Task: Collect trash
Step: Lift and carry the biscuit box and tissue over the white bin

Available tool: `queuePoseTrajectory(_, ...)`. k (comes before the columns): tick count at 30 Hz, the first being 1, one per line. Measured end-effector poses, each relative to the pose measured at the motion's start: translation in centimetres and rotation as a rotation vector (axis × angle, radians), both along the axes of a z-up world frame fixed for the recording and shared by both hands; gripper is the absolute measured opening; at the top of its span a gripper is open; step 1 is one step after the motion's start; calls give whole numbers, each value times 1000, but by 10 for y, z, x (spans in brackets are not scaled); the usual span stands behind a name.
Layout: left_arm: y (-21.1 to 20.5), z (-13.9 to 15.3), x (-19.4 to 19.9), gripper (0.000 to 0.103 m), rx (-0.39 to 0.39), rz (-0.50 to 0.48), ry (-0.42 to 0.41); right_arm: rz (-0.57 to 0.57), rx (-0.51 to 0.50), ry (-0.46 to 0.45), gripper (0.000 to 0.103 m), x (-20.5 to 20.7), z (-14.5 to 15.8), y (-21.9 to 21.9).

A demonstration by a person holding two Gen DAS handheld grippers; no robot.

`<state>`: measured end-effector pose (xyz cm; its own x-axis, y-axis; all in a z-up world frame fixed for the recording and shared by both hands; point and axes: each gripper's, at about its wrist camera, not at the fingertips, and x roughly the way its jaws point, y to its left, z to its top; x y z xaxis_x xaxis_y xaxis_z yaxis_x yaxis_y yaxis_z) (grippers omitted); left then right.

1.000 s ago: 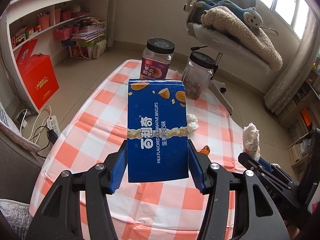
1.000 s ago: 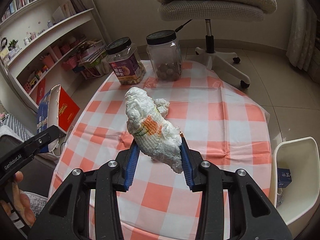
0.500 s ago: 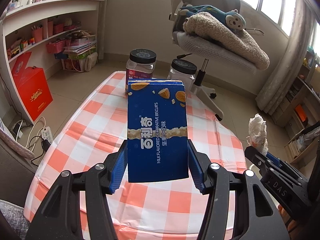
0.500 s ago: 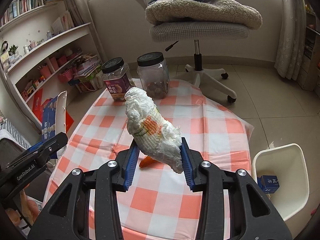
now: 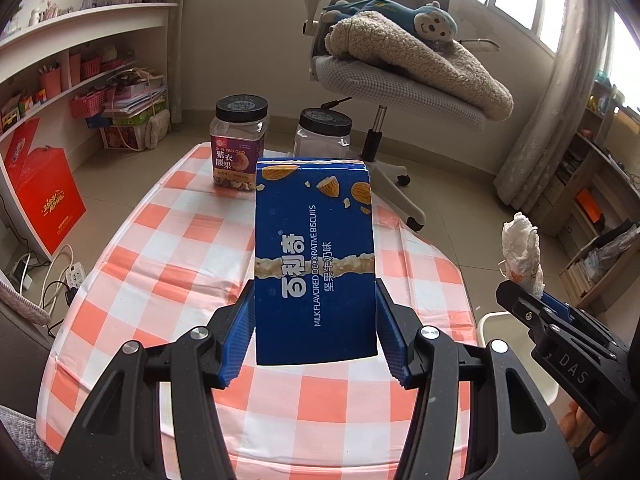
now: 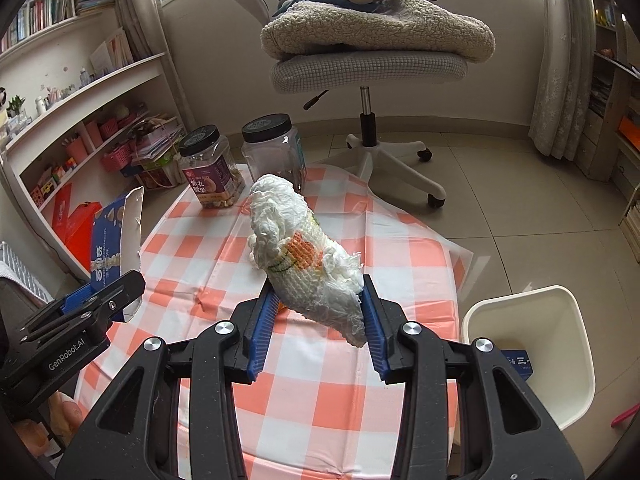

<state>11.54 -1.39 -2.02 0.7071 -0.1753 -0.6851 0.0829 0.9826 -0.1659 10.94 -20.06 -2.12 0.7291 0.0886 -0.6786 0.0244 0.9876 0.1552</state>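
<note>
My left gripper (image 5: 316, 336) is shut on a blue biscuit box (image 5: 314, 256), held upright above the orange-checked table (image 5: 168, 264). My right gripper (image 6: 318, 320) is shut on a crumpled white paper wad (image 6: 304, 256) with an orange print, also lifted over the table. Each gripper shows in the other's view: the right one with its wad (image 5: 522, 248) at the right edge, the left one with the box (image 6: 106, 244) at the left edge. A white trash bin (image 6: 560, 364) stands on the floor right of the table, a small blue box (image 6: 520, 362) inside it.
Two black-lidded plastic jars (image 5: 239, 148) (image 5: 323, 134) stand at the table's far end. Behind them is an office chair (image 6: 368, 64) piled with a fleece blanket and a monkey toy. Shelves (image 5: 80, 64) and a red box (image 5: 44, 196) line the left wall.
Both grippers have drawn back and swung right with their loads. The table looks farther off, the bin has come fully into the right wrist view, and its rim now shows in the left.
</note>
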Motion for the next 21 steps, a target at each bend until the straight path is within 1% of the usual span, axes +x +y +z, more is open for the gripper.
queuePoseTrajectory(9, -29, -2, 1, 55, -6, -46, 4, -67, -16, 1, 38, -10, 2, -36)
queuePoseTrajectory(15, -51, -2, -1, 55, -9, -82, 3, -141, -32, 14, 38, -18, 1, -72)
queuePoseTrajectory(21, -71, -4, -2, 55, -13, -113, 8, -228, -44, 45, 39, -31, -3, -113)
